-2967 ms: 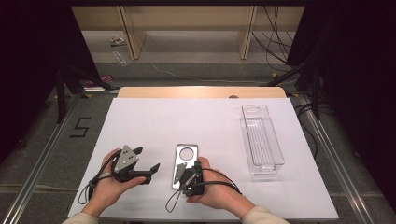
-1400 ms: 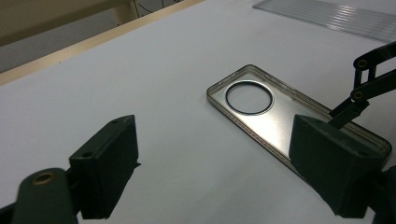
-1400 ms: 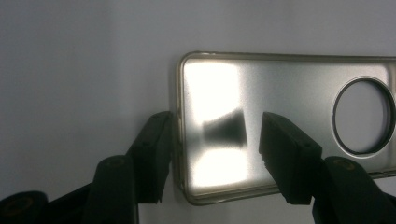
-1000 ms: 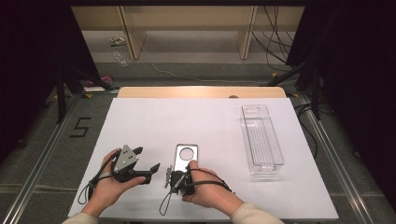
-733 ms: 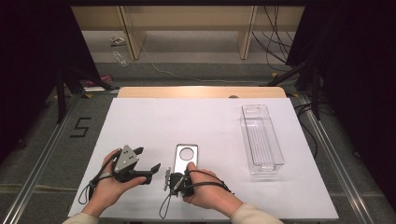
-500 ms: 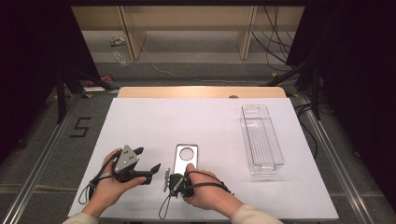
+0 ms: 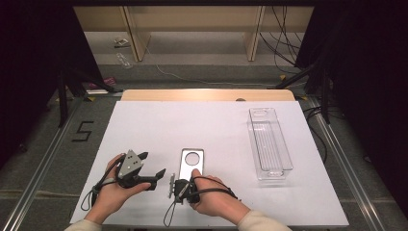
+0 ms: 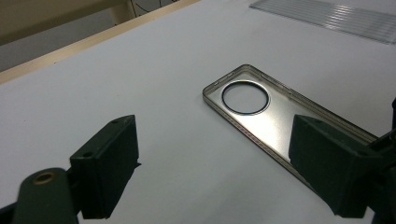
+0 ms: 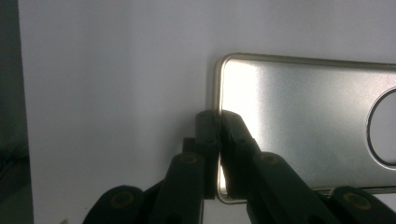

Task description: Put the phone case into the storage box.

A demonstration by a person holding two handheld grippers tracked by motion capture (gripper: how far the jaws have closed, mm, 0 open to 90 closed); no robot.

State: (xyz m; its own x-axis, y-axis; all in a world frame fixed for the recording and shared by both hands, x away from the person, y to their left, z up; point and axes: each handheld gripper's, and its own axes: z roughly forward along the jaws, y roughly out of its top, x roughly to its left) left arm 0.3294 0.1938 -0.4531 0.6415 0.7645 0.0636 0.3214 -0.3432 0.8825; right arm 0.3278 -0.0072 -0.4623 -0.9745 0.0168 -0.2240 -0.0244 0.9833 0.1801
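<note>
At the near edge of the tabletop (image 7: 159,125), our right hand-held gripper (image 9: 218,122) is clamped on the phone case (image 7: 191,162).
The case's long axis runs away from us; our left hand-held gripper (image 7: 153,169), jaws apart, waits just beside.

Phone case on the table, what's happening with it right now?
A person holds a gripper in each hand at a white table. The right gripper has its jaws closed on the short edge of the clear phone case, which lies flat. The left gripper is open beside the case, touching nothing. A clear plastic tray sits off to the right, apart from both.
</note>
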